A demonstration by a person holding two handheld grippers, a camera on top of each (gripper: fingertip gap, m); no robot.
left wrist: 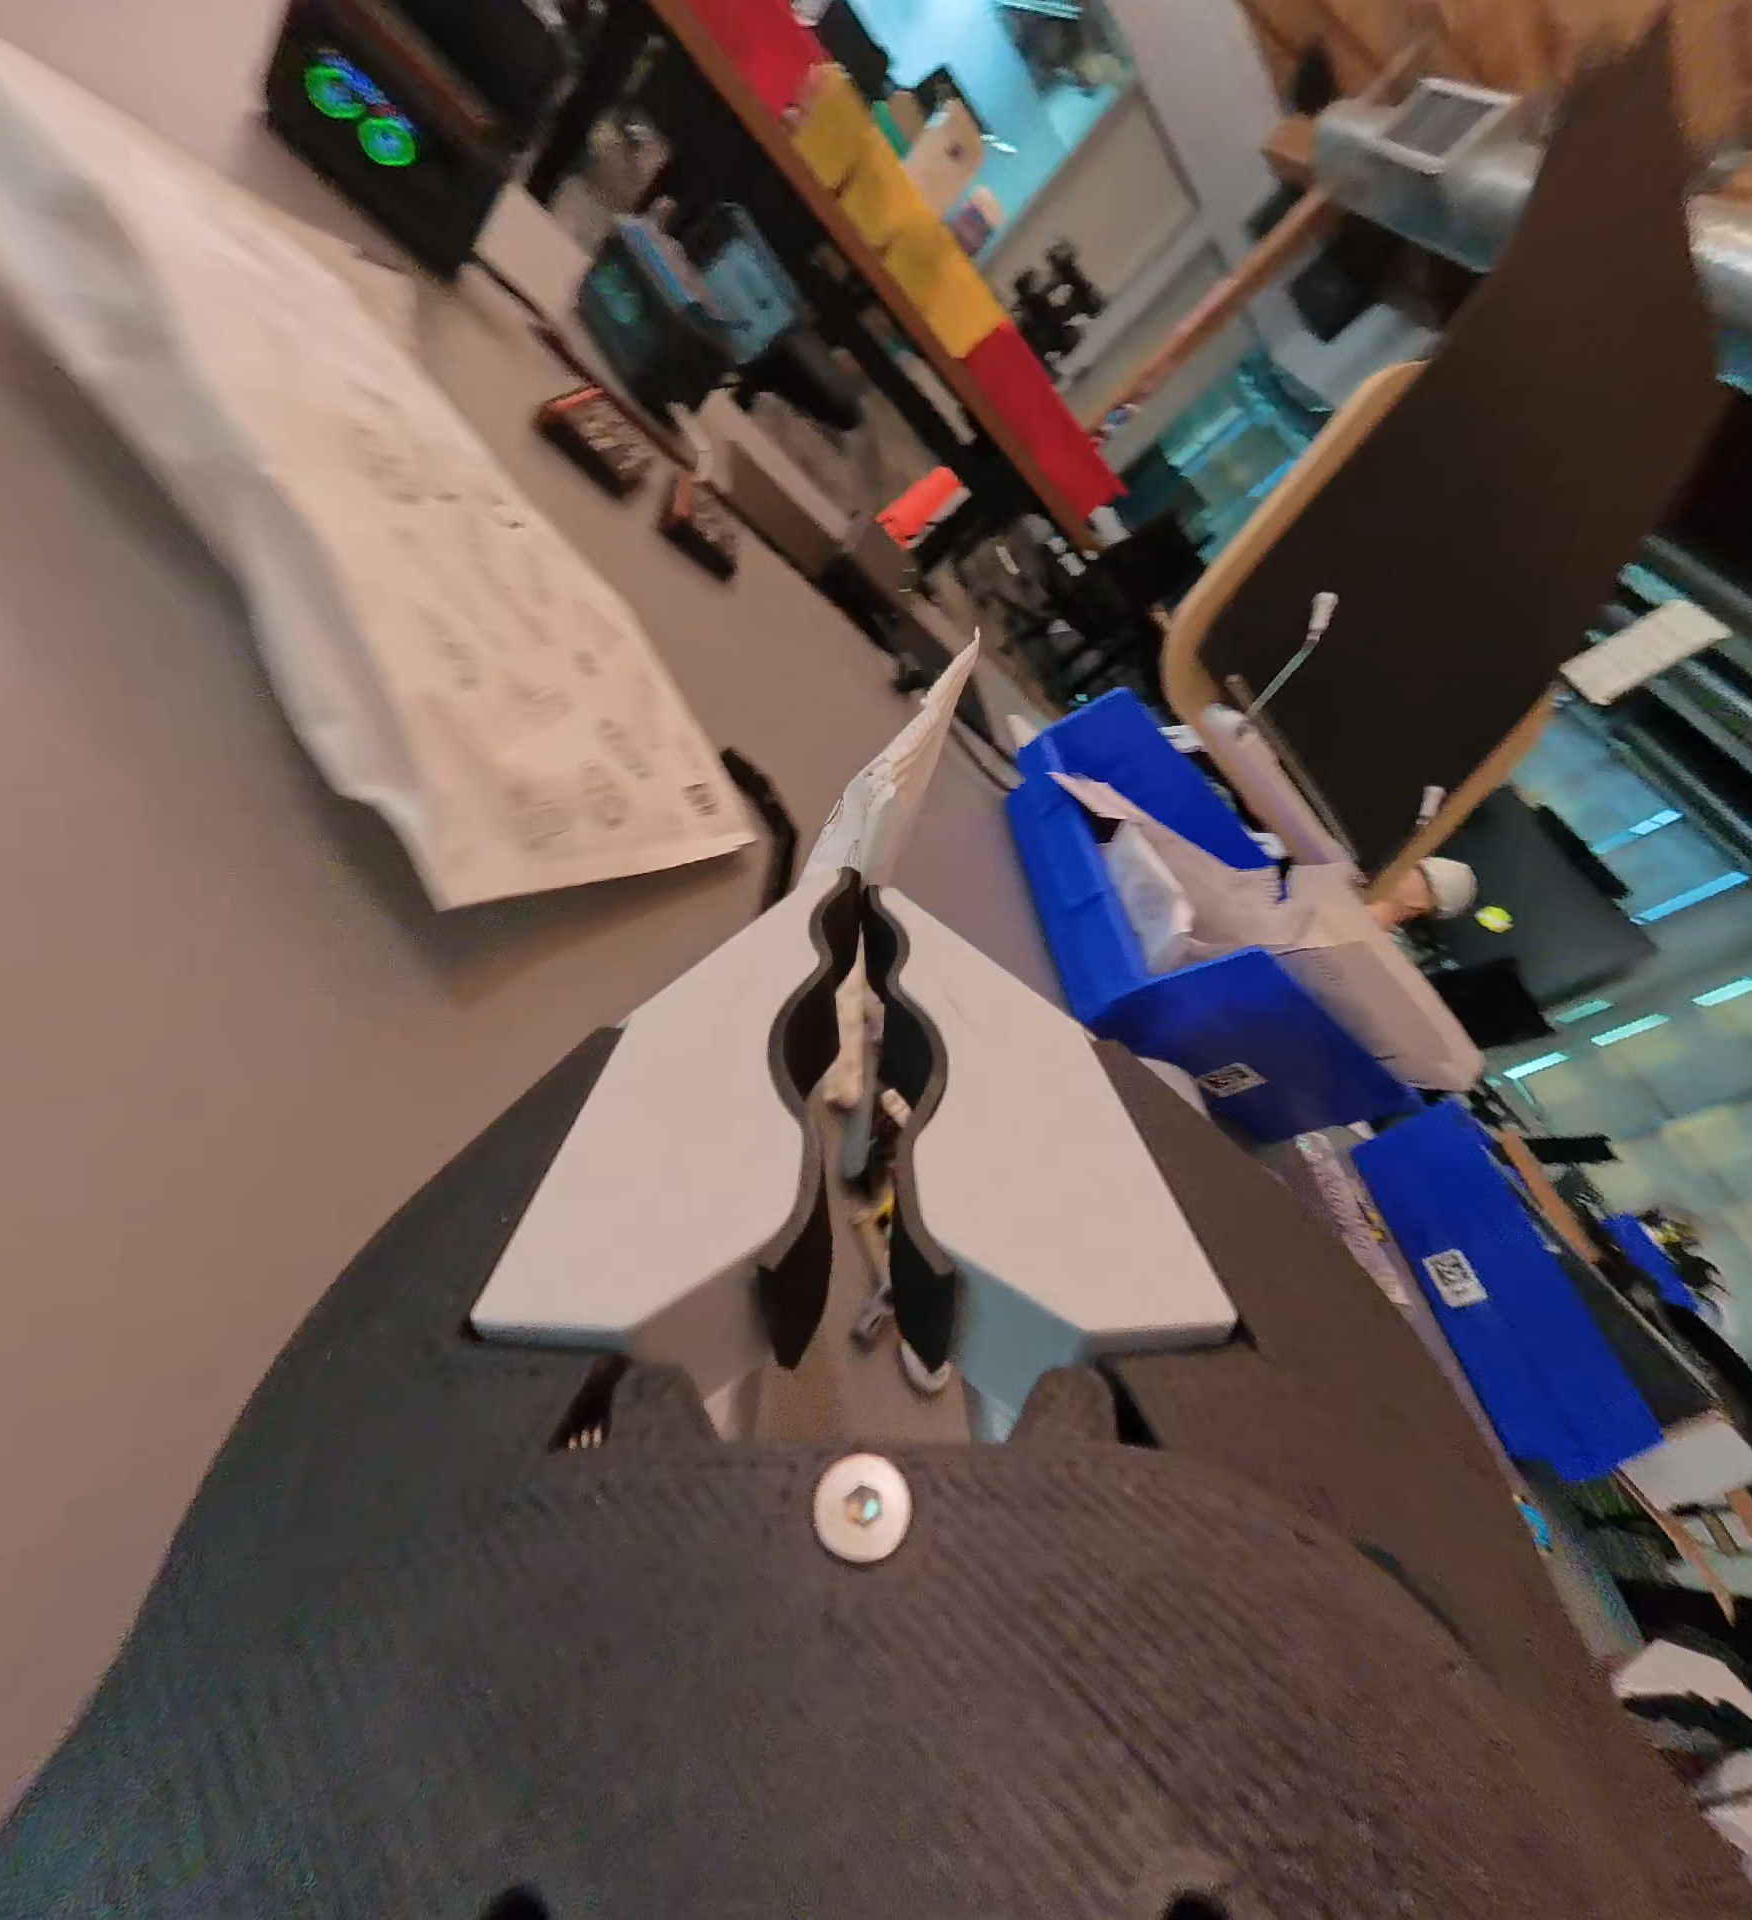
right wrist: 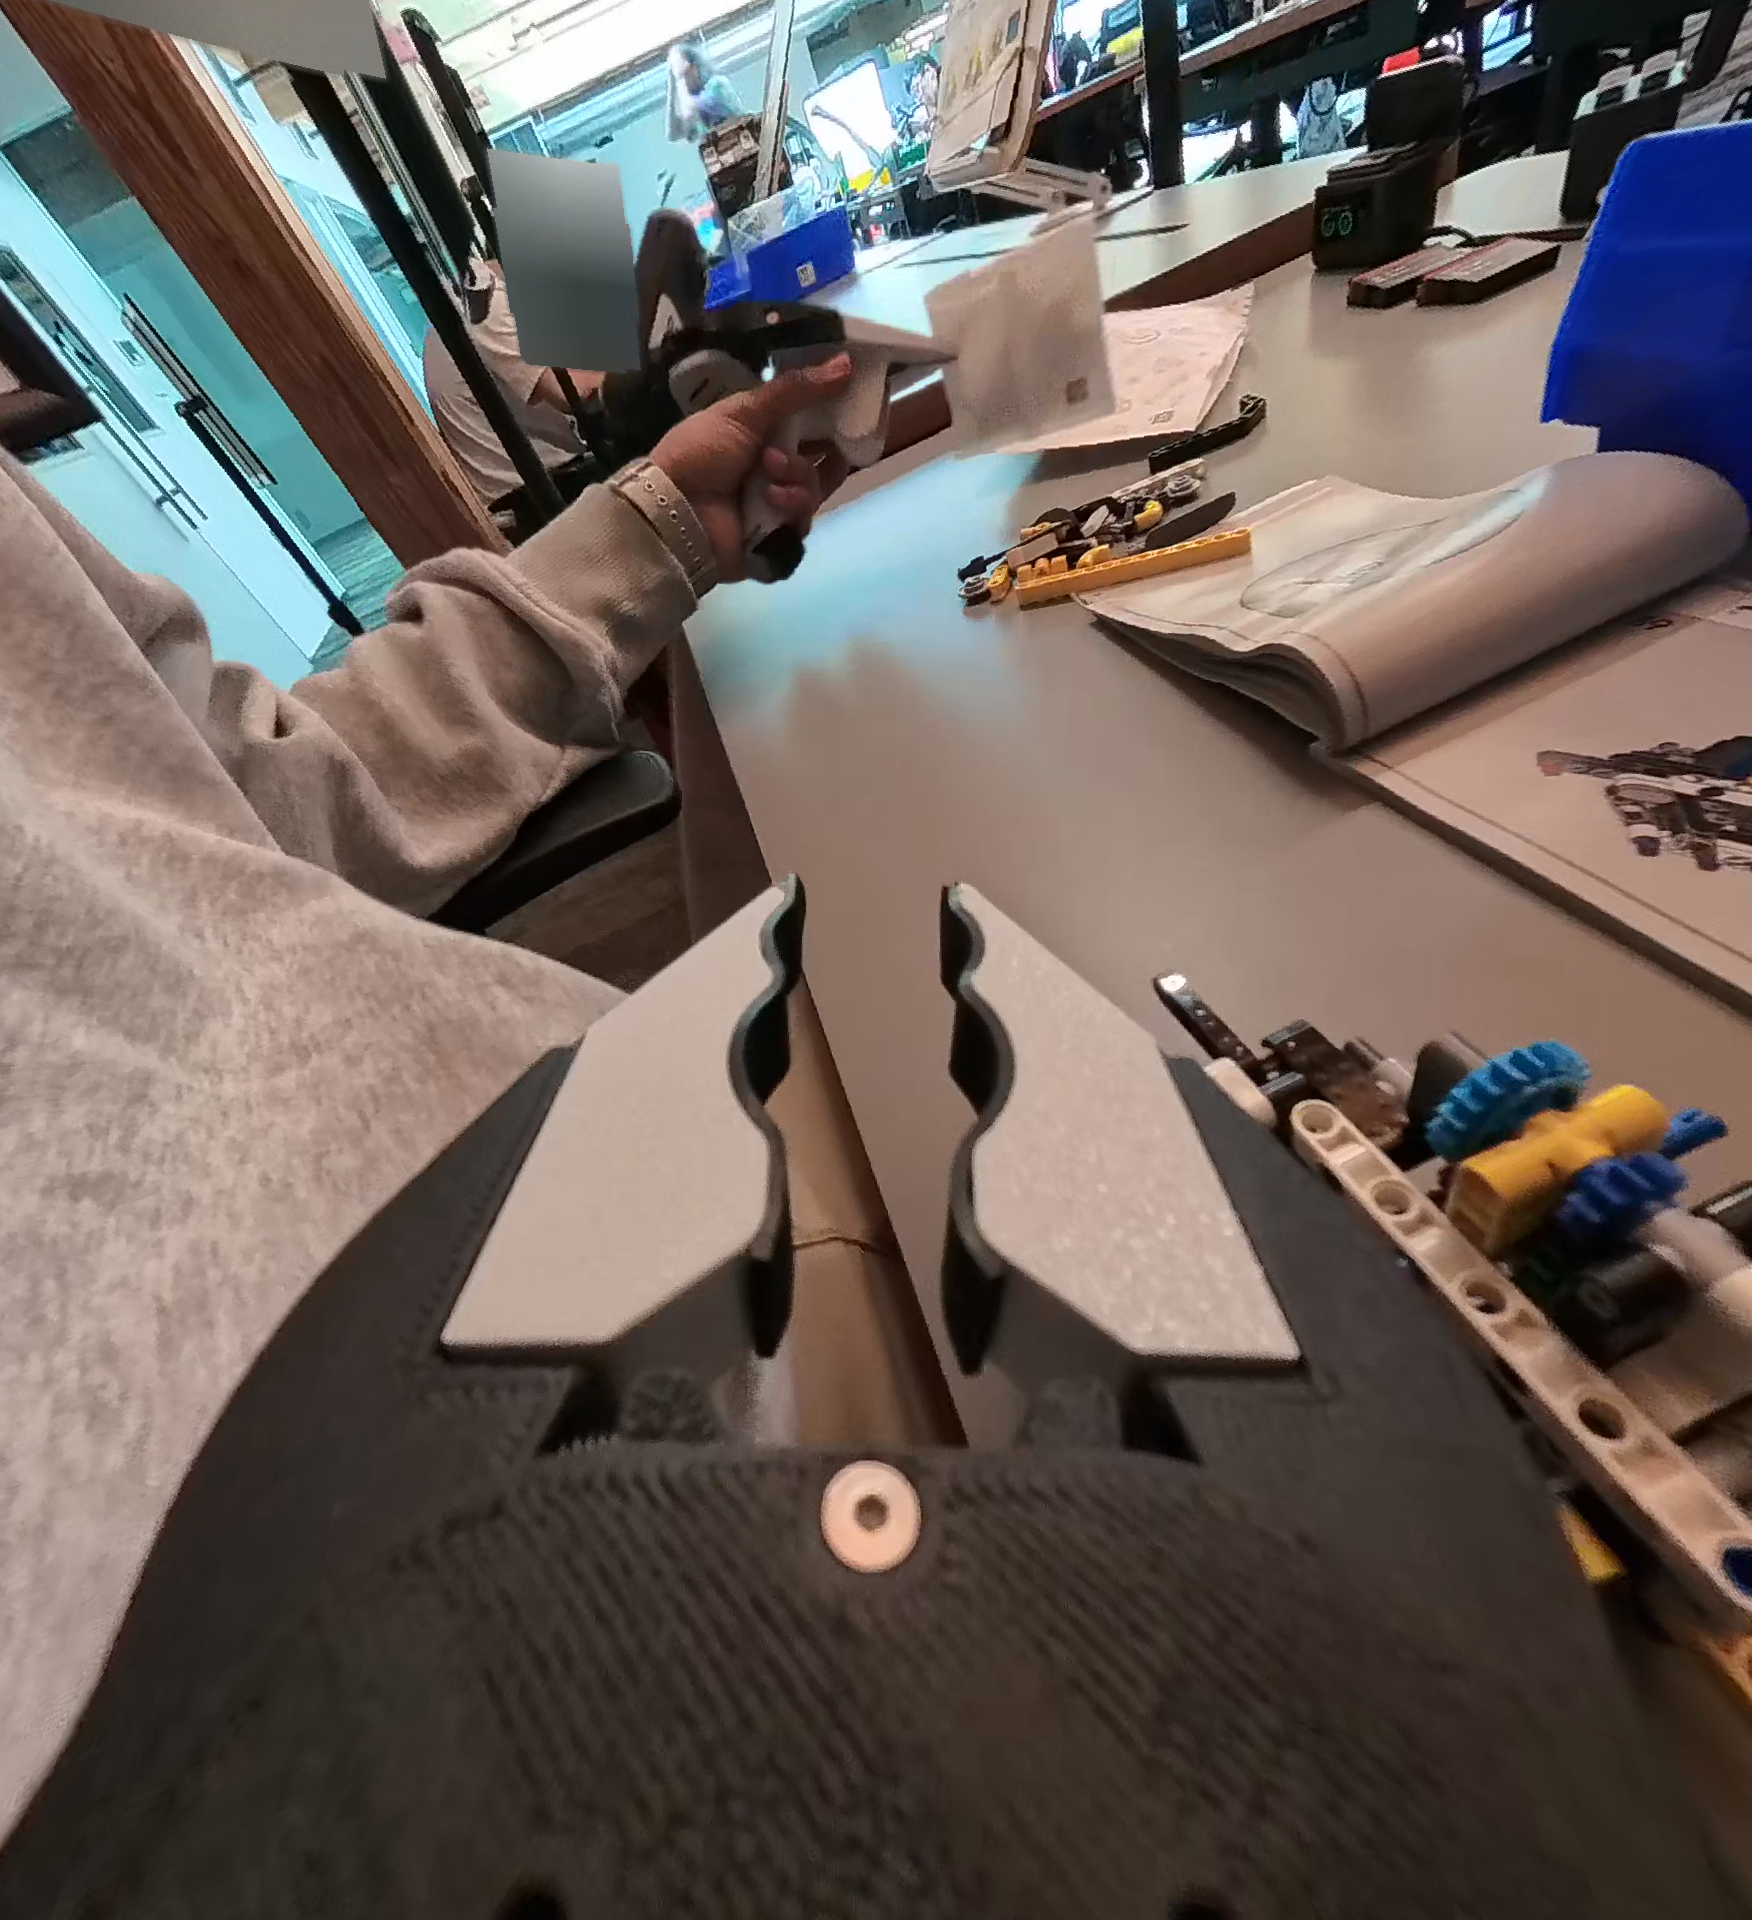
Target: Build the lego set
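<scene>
My left gripper (left wrist: 859,894) is shut on a white paper bag (left wrist: 903,769) and holds it in the air above the grey table (left wrist: 124,935). The right wrist view shows that same gripper (right wrist: 939,348) far off, held by a hand, with the bag (right wrist: 1028,332) hanging from it. My right gripper (right wrist: 872,899) is open and empty, over the table's near edge. A partly built lego assembly (right wrist: 1537,1195) with blue gears, a yellow part and a white beam lies just to its right. A pile of loose lego parts with a yellow beam (right wrist: 1111,540) lies farther off.
An unfolded paper sheet (left wrist: 415,582) lies on the table. An open instruction booklet (right wrist: 1423,582) lies near the loose parts. Blue bins (left wrist: 1194,935) stand to the right; one (right wrist: 1703,291) stands behind the booklet. A black chain piece (right wrist: 1210,431) lies on the table. A person's grey sleeve (right wrist: 176,779) fills the left. My hands' fingertips stand some 40 centimetres from each other.
</scene>
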